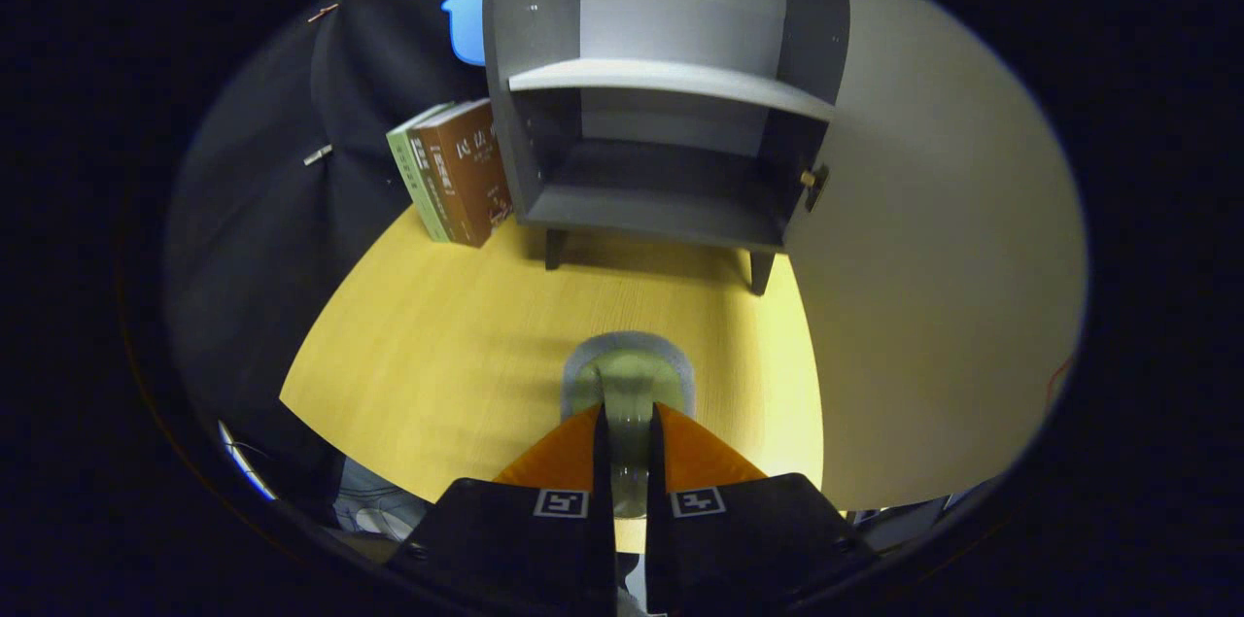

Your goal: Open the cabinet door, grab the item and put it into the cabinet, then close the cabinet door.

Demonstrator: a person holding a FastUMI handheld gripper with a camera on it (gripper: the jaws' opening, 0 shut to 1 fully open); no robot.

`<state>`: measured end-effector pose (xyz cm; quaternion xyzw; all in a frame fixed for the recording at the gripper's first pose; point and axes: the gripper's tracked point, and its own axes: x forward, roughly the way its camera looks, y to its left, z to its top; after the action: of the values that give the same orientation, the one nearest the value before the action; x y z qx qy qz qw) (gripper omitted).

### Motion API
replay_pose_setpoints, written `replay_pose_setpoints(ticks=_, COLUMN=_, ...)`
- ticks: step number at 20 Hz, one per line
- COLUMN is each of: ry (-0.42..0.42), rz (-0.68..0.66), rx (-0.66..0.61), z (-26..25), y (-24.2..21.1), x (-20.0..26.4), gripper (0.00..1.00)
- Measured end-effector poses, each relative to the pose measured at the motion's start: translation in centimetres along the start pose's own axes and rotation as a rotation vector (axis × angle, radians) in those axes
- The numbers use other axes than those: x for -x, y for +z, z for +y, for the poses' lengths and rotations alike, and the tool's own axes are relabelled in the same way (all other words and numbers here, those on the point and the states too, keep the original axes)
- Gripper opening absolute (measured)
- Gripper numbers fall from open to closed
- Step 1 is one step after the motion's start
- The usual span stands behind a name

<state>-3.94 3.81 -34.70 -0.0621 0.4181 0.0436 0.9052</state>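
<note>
My gripper (627,418) pinches the glass cup (629,379) by its rim; it may slip before reaching the open cabinet (661,209).

The gripper (627,428) has two orange fingers (559,457), flat and wedge-shaped, each tapering to a point at the front. Their inner edges are lined with thin black strips that run back along the narrow slot between them. Behind the orange parts sit two black blocks, broad and angular, with matte faces. Each block carries a small square white-and-black marker (561,503) near its inner front corner, one on each side of the slot. A small dark screw head shows on the left block's outer edge.
</note>
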Motion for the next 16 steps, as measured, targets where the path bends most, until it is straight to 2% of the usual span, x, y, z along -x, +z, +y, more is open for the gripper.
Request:
replay_pose_setpoints(ticks=4, ry=0.009, rz=-0.113, rx=0.022, z=0.4, y=5.4, x=2.3, gripper=0.16)
replay_pose_setpoints(ticks=9, ry=0.008, rz=-0.283, rx=0.046, z=0.5, y=14.4, x=3.6, gripper=0.16)
replay_pose_setpoints(ticks=16, ry=-0.03, rz=-0.436, rx=0.019, z=-1.0, y=26.6, x=1.6, gripper=0.16)
